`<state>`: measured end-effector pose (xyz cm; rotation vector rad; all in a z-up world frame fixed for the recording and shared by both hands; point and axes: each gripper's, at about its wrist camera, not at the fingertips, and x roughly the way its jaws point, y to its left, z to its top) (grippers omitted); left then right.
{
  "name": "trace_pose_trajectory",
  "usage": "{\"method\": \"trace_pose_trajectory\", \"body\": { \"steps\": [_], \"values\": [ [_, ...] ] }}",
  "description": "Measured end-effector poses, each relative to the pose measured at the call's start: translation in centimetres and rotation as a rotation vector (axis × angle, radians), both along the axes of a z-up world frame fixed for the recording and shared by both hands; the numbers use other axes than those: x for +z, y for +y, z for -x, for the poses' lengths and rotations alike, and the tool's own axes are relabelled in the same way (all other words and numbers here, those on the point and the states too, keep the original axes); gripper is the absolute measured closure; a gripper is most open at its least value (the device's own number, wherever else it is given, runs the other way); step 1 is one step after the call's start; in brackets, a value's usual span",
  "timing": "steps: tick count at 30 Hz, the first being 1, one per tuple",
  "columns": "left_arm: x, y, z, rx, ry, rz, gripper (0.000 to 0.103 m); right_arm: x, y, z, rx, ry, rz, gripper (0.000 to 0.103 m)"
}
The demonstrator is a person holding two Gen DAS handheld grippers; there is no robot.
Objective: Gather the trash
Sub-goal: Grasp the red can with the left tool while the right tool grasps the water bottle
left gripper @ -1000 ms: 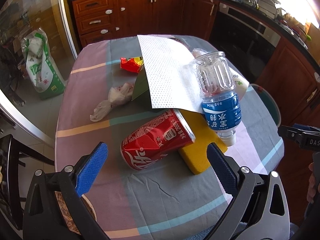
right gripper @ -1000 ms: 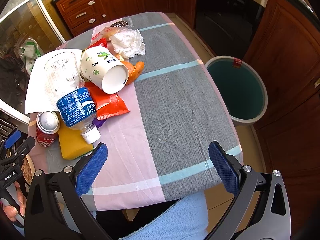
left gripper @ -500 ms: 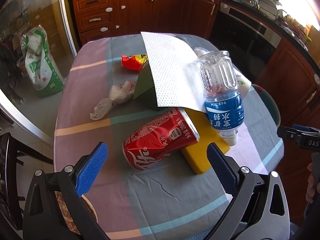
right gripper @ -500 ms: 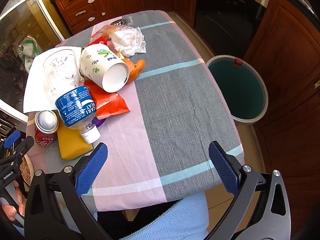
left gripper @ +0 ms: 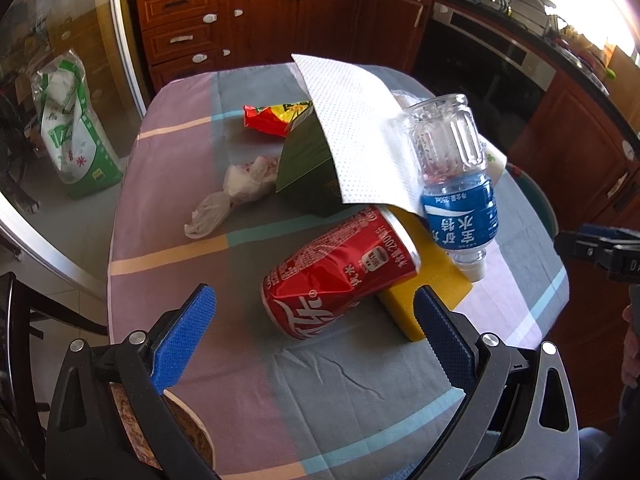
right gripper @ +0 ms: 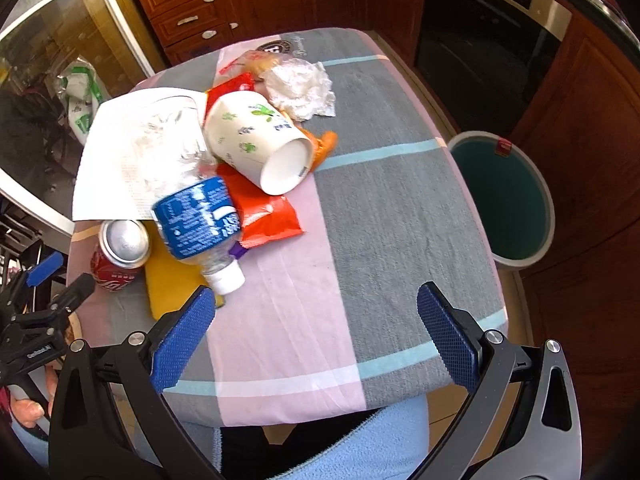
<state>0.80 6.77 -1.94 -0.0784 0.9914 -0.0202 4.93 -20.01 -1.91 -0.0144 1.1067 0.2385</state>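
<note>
One dented red can (left gripper: pixel 340 276), lying lengthwise just ahead of the wide-open, empty left gripper (left gripper: pixel 316 332); right gripper (right gripper: pixel 320 336), likewise spread and empty, farther off.

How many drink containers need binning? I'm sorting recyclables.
3: red can beside the yellow sponge, water bottle leaning over it, paper cup behind; others may be hidden.

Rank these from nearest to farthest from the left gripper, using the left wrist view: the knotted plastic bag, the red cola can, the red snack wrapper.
1. Red cola can: lying on its side just ahead of the left gripper.
2. Knotted plastic bag: mid-table, left of the pile.
3. Red snack wrapper: far side, partly under the green carton.
</note>
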Motion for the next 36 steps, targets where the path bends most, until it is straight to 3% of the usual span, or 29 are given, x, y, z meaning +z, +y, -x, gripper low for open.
{"method": "trace_pose_trajectory", "body": {
  "steps": [2,7,14,20,24,26,27,29,31,36],
  "values": [
    [-0.6,0.6,0.0,-0.017,0.022,-0.017,0.004,0.5,1.6,-0.2,0.04,-0.028,0.011,0.007],
    [-1.5,1.9,-0.2,-0.051,0.051,-0.035,0.004,1.0,5.6,-1.5,0.131,-0.053,0.011,0.022],
    [-2.3,1.6,-1.8,-0.137,0.08,-0.06,0.004,0.0,9.5,-4.1,0.203,-0.045,0.021,0.024],
    [-4.2,0.6,-4.0,-0.196,0.121,-0.074,0.004,-1.6,10.5,-5.6,0.213,0.014,-0.009,0.025],
    [-5.0,-0.1,-4.9,-0.226,0.134,-0.083,0.004,-2.5,10.8,-5.8,0.208,0.029,-0.015,0.039],
    [-5.0,-0.5,-4.9,-0.24,0.122,-0.078,0.004,-2.5,10.6,-5.8,0.205,0.033,-0.029,0.039],
    [-5.0,-0.7,-4.9,-0.248,0.116,-0.071,0.005,-2.5,10.5,-5.9,0.203,0.036,-0.033,0.039],
    [-4.9,-1.0,-4.8,-0.256,0.114,-0.057,0.03,-2.4,10.3,-5.8,0.201,0.044,-0.039,0.039],
    [-4.8,-1.1,-4.4,-0.24,0.108,-0.054,0.039,-2.3,10.3,-5.7,0.2,0.043,-0.043,0.039],
    [-3.3,-0.8,-2.9,-0.201,0.088,-0.024,0.04,-1.3,9.9,-5.2,0.209,0.026,-0.077,0.039]
  ]
}}
